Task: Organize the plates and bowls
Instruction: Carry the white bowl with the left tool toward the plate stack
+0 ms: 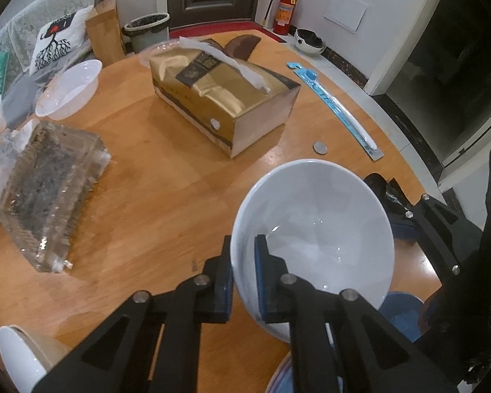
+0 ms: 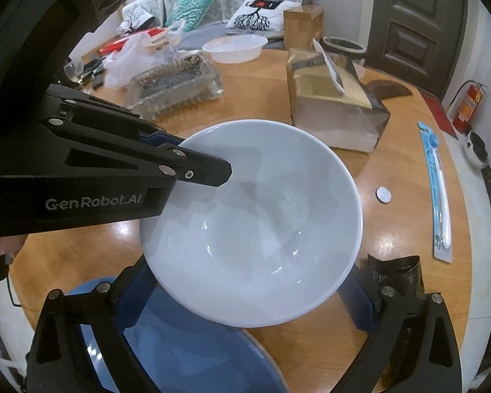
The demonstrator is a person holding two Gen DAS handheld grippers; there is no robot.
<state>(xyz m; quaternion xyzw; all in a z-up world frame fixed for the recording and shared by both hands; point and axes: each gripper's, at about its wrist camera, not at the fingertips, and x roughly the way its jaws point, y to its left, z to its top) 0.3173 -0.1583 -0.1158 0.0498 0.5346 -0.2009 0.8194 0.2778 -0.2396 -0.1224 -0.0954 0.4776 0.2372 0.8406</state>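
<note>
- White glazed bowl (image 1: 314, 229) hangs tilted above the wooden desk (image 1: 154, 180), just over the blue plate (image 2: 193, 353); left gripper (image 1: 244, 281) jaws pinch its rim — slick glaze could slip.
- Right gripper (image 2: 245, 298) jaws spread wide beneath the bowl — a bump might knock it loose.

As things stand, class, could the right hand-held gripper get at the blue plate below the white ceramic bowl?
Probably not yet. The white ceramic bowl, clamped at its rim by the left hand-held gripper, hangs between the open right hand-held gripper and the blue plate, covering much of it.
</note>
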